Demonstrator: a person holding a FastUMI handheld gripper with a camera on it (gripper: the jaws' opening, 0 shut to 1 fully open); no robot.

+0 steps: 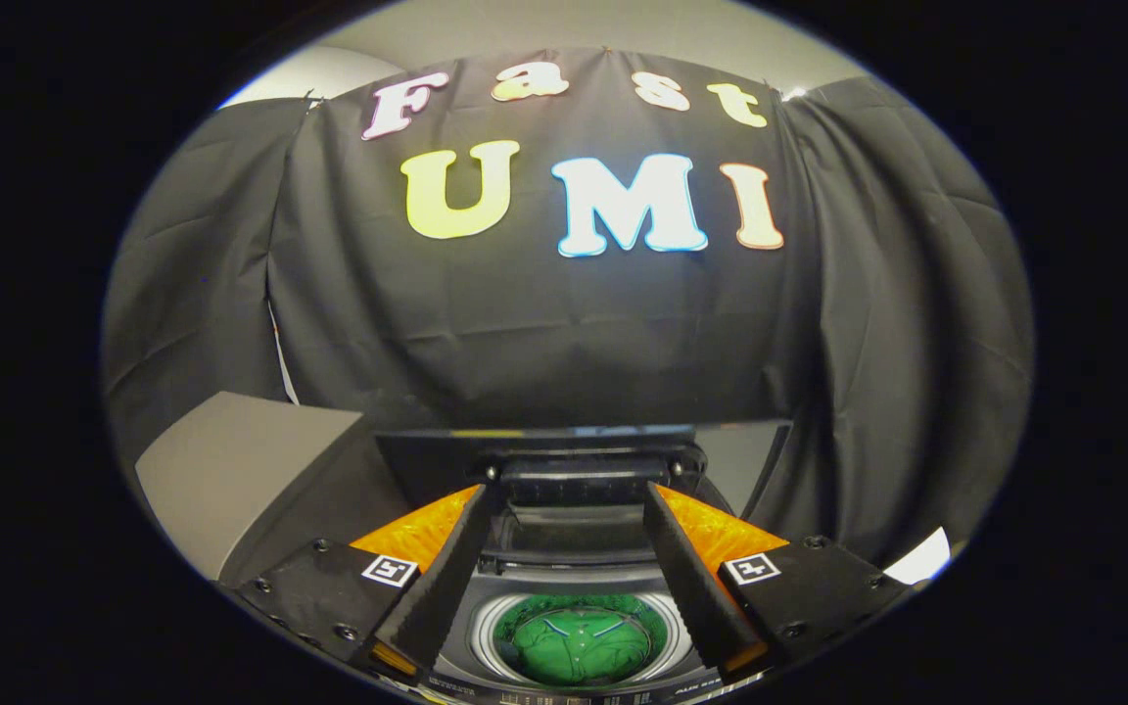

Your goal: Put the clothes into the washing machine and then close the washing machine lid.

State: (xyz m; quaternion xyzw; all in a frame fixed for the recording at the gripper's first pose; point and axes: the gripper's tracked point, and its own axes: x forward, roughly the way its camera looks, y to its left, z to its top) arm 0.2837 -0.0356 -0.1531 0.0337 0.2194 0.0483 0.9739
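Tongs: the gripper (569, 499) hangs above the machine, fingers spread wide and grasping nothing; open air between them.
Garment: a green garment (579, 644) lies bunched at the bottom of the drum (486, 636), below and between the fingers, nearer their roots than their tips. It appears fully inside; the loading step looks done.
Garment handling: judged soft, light and limp; it would fold and drape under any pinch. No further hold on it seems needed.
Lid: the washing machine lid (535, 460) stands raised just beyond the fingertips, dark and glossy, hinged at the back of the opening.
Lid handling: judged rigid, smooth, likely slick and moderately heavy; it may drop quickly once past upright. Best taken at its upper free edge, pushed or pinched there, then eased down rather than let fall.
Machine top: the rim around the drum opening is grey and hard, with a control strip nearest the fingers' roots; markings too small to tell.
Side surface: a grey slanted panel (241, 465) lies to the left of the left finger, apart from the machine.
Room: black cloth booth wall (544, 323) beyond the lid; pale wall above it.
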